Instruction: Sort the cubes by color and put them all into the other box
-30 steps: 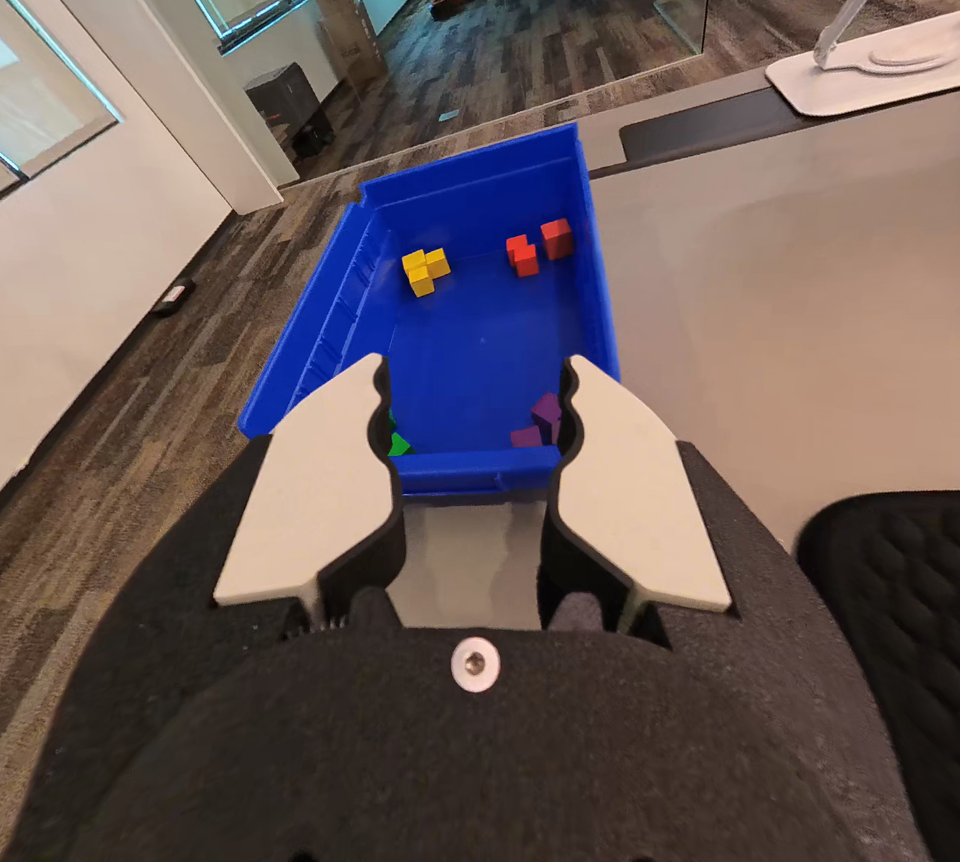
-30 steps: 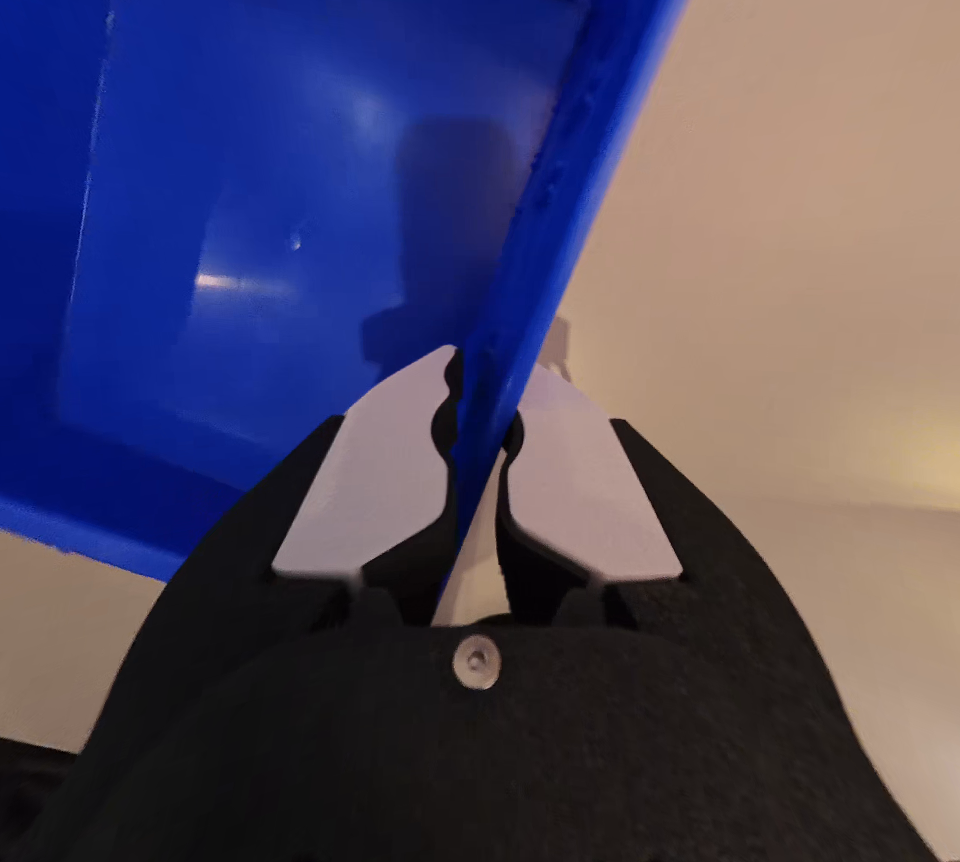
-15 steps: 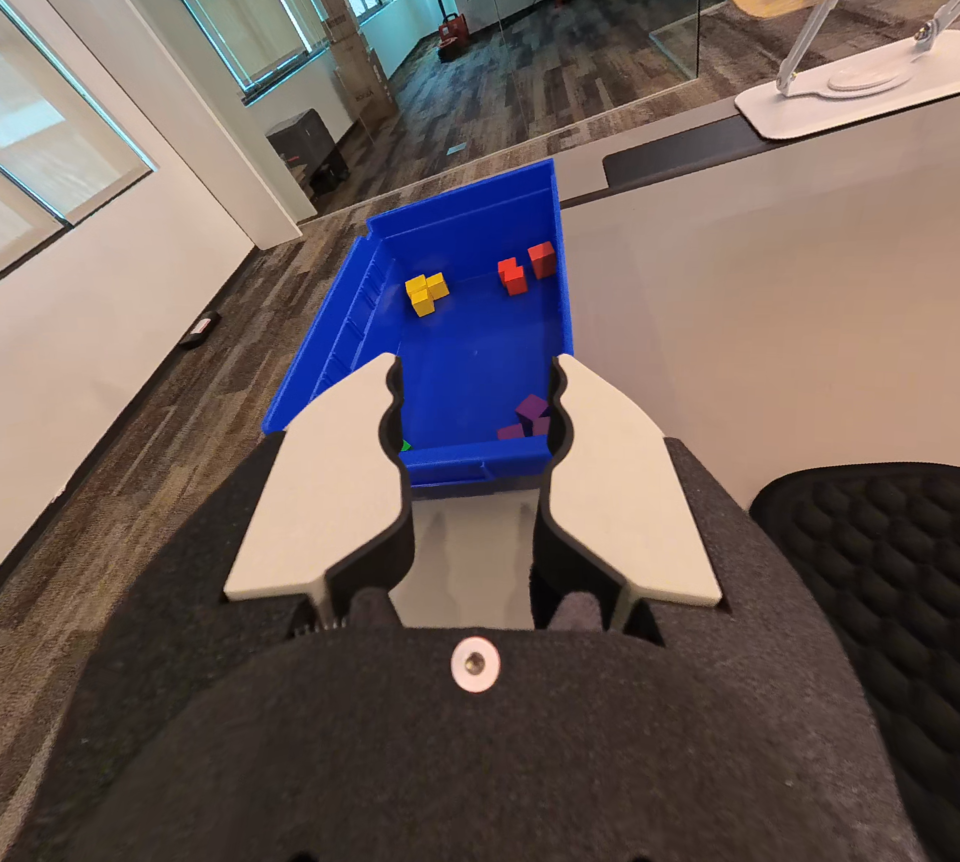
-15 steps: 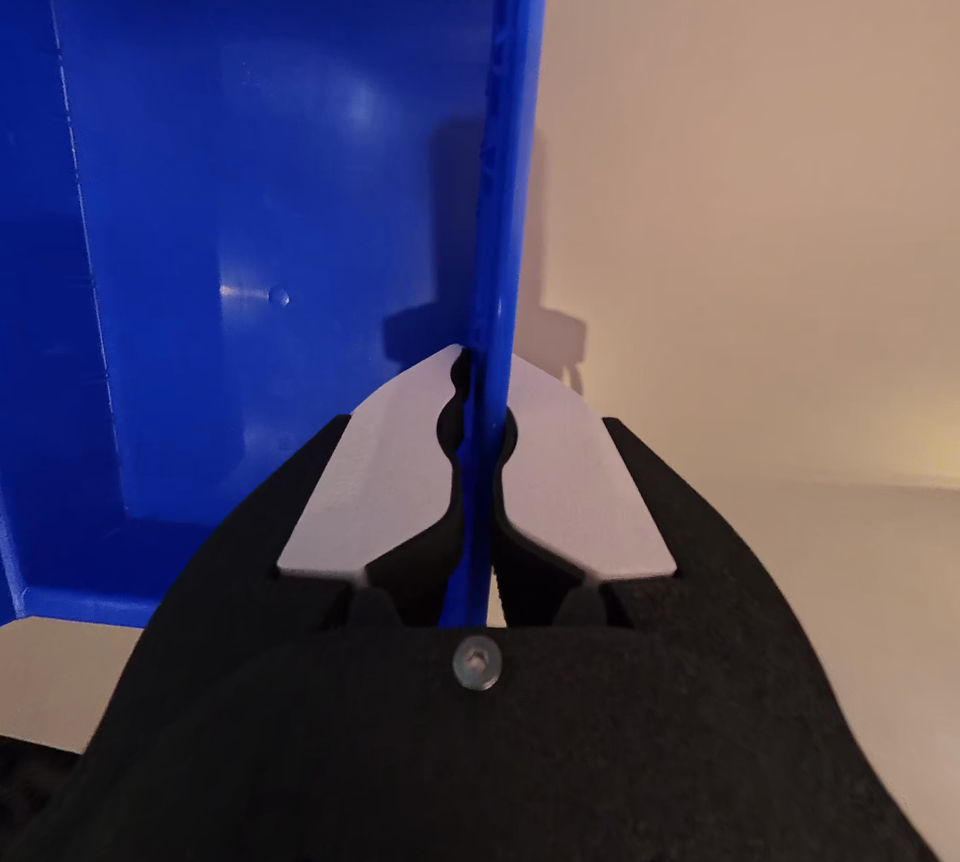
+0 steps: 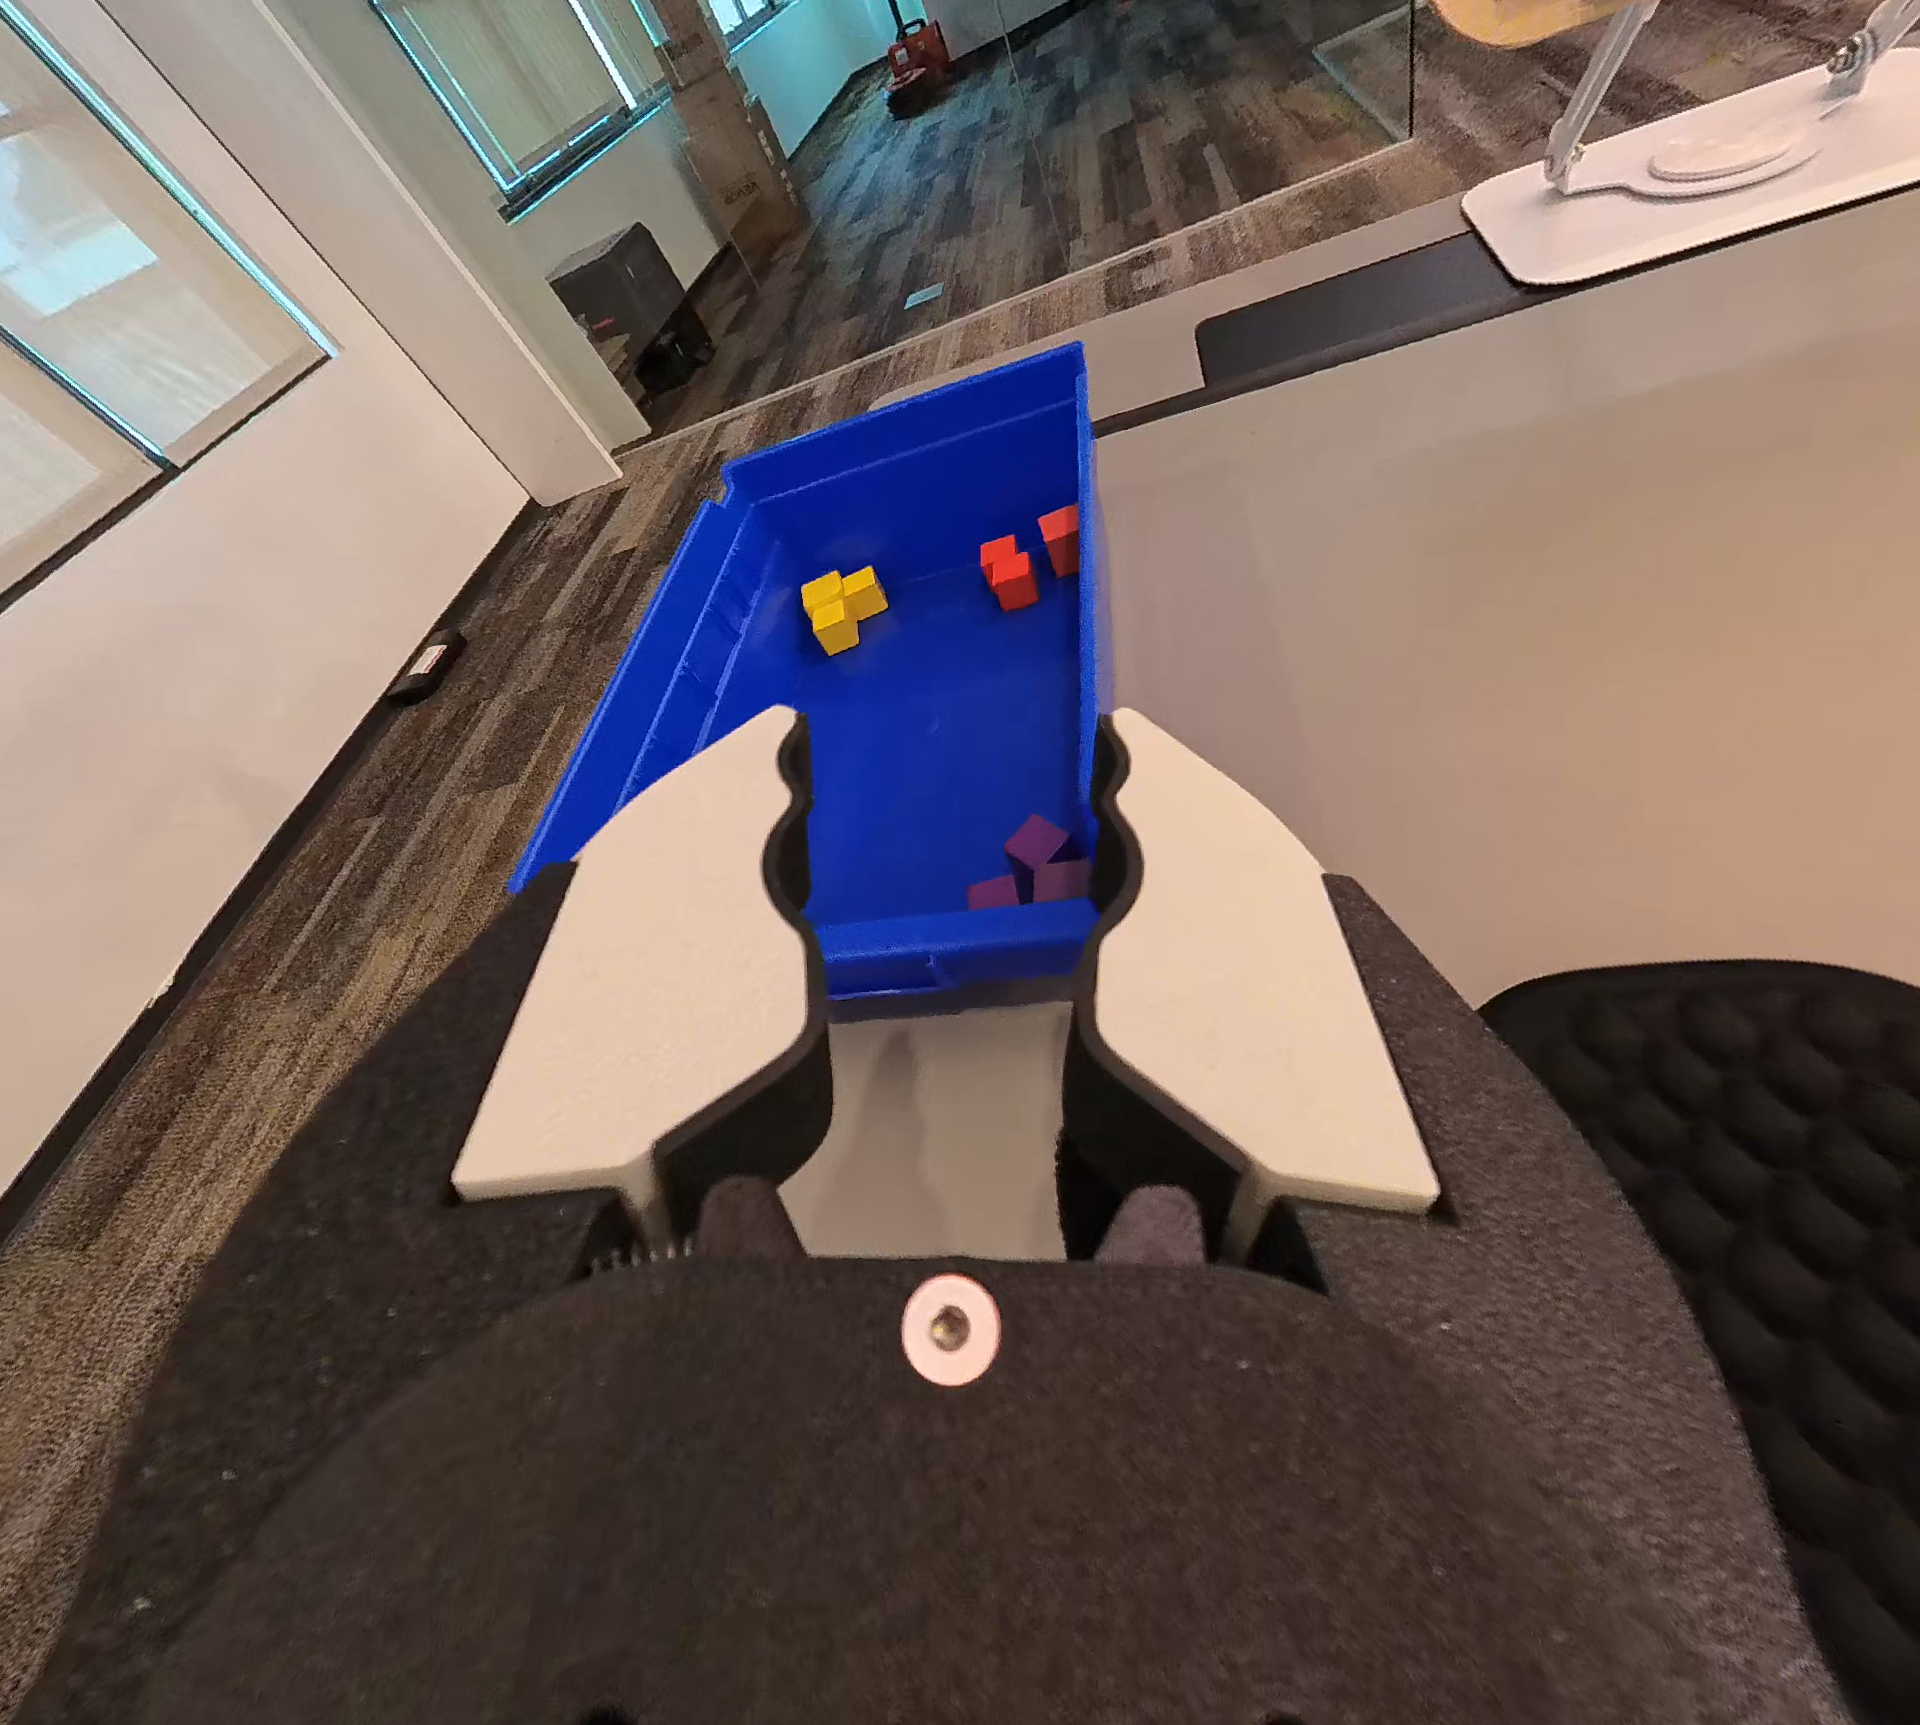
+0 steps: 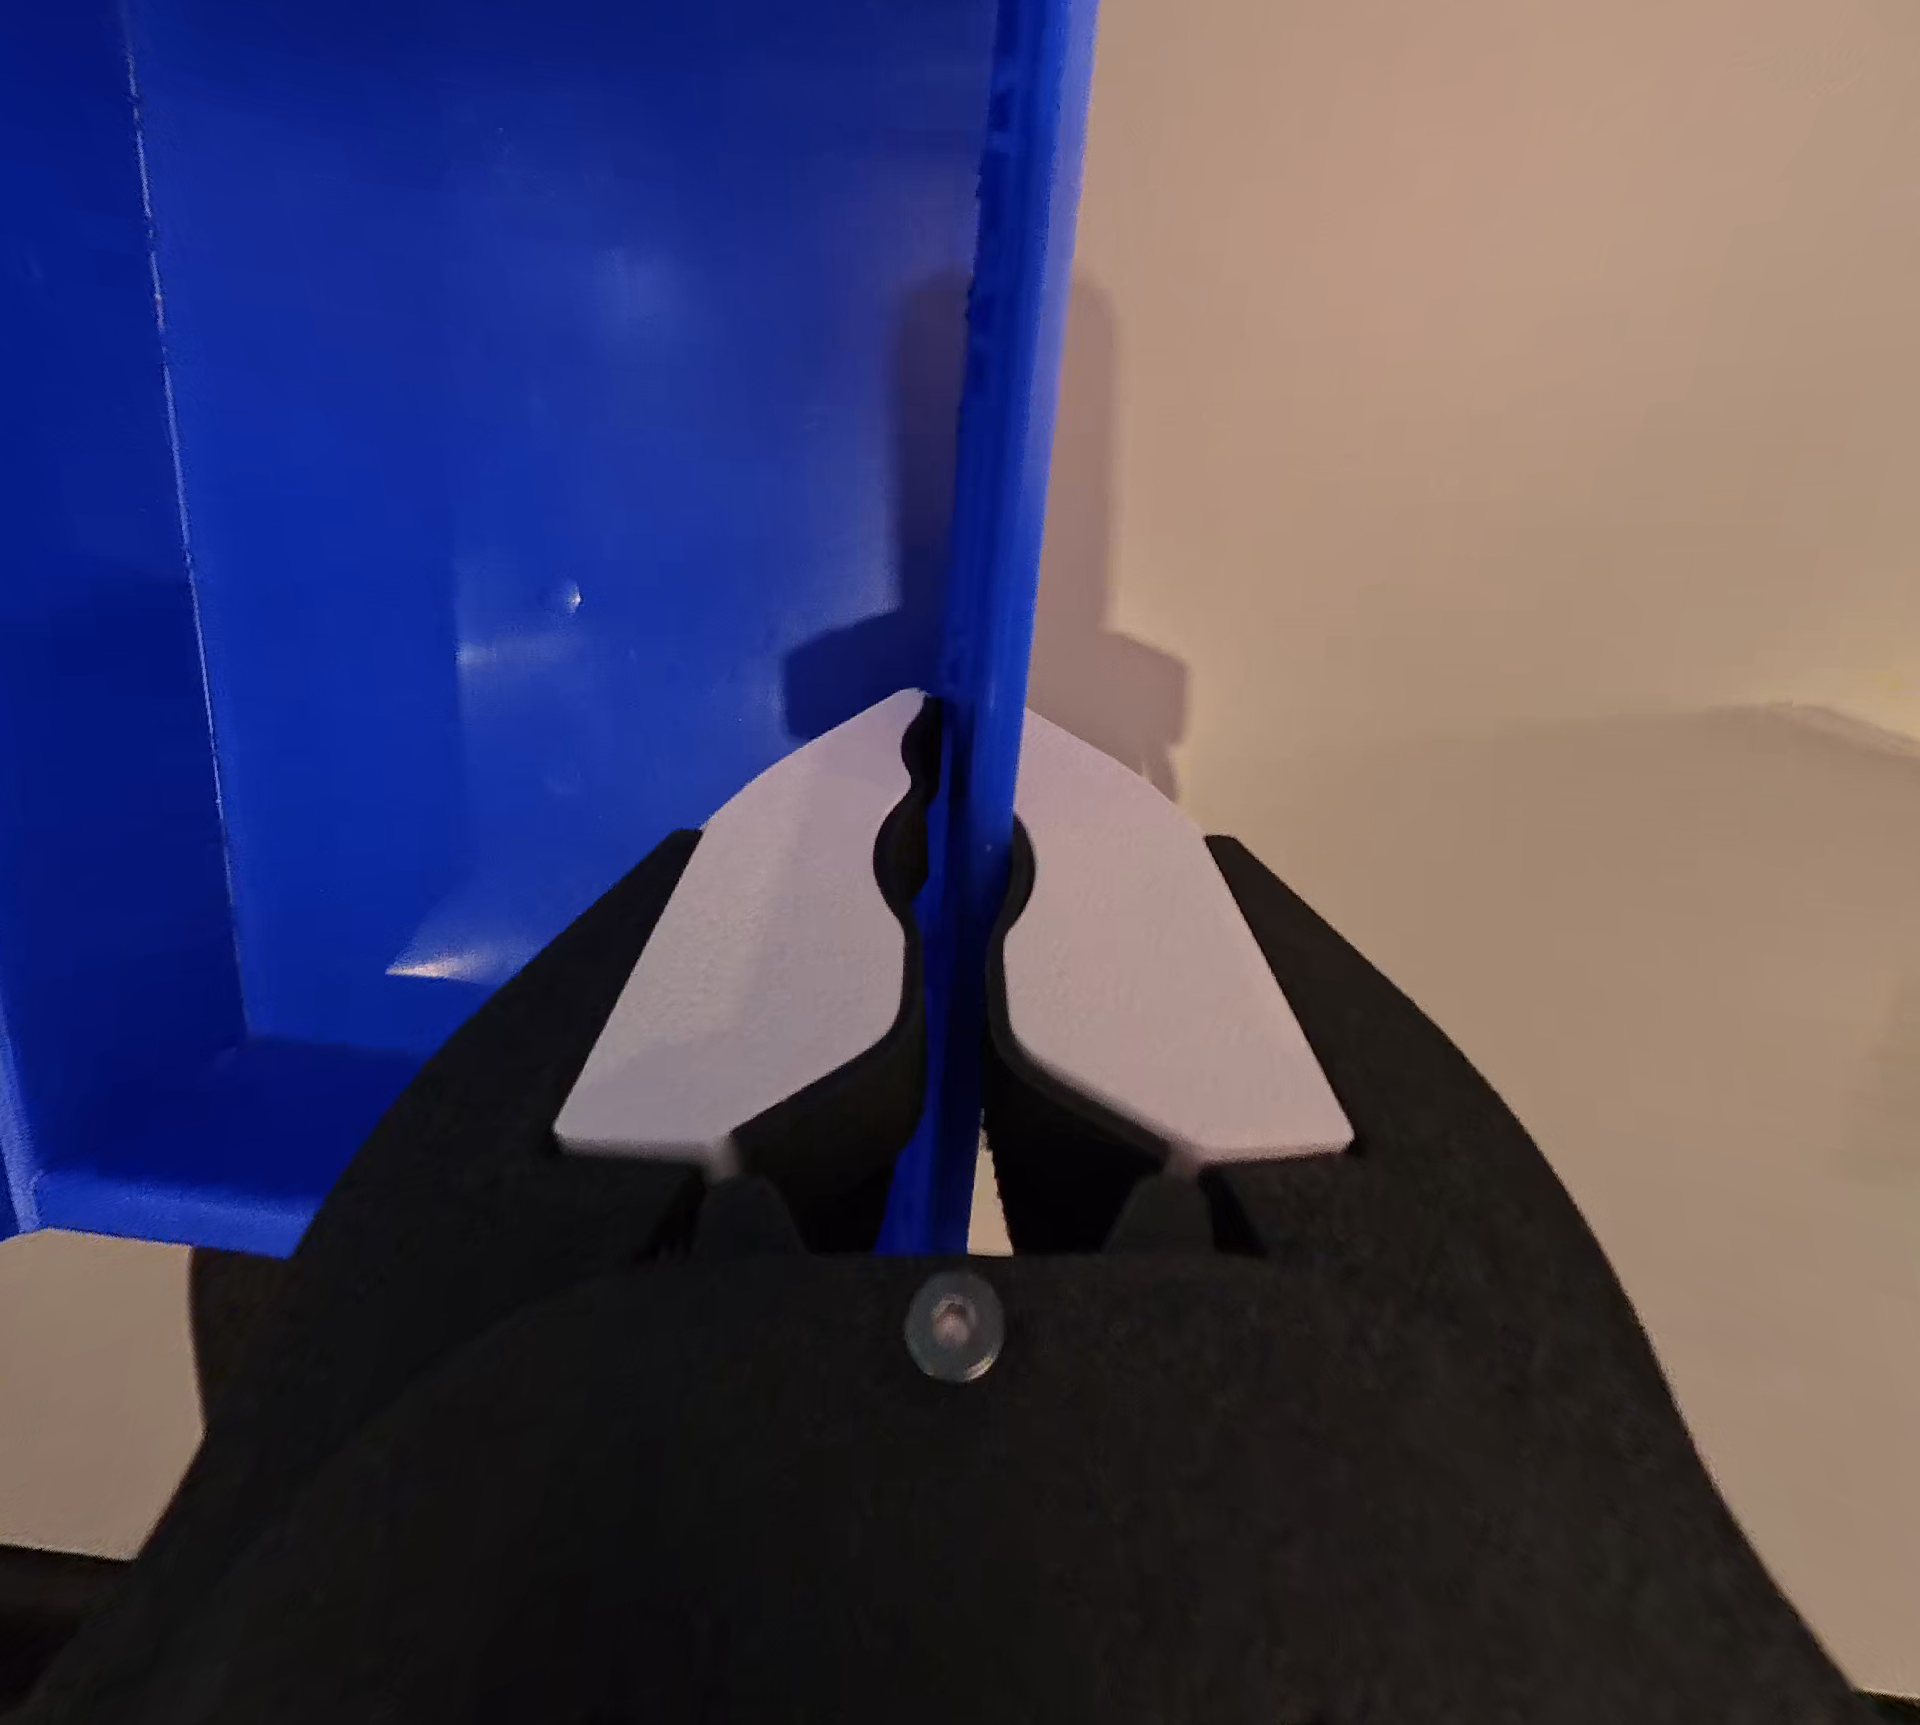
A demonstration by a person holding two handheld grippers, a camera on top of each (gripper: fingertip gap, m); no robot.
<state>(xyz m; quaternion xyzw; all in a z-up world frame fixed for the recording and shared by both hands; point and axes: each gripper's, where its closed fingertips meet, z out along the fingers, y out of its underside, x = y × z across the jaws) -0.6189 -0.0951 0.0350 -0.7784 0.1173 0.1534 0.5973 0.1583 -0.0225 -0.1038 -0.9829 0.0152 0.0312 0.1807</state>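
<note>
Left fingers [image 5: 948, 745] wide, right fingers [image 6: 971, 719] clamping empty blue box [image 6: 1029, 325], three yellow cubes [image 5: 842, 607]

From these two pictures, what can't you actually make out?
- Left wrist view: the box's near left corner, behind the left gripper's finger; the purple cubes overlap, so their count is unsure.
- Right wrist view: the empty box is cut off at the top and left; the wall part clamped by the right gripper is covered.
</note>
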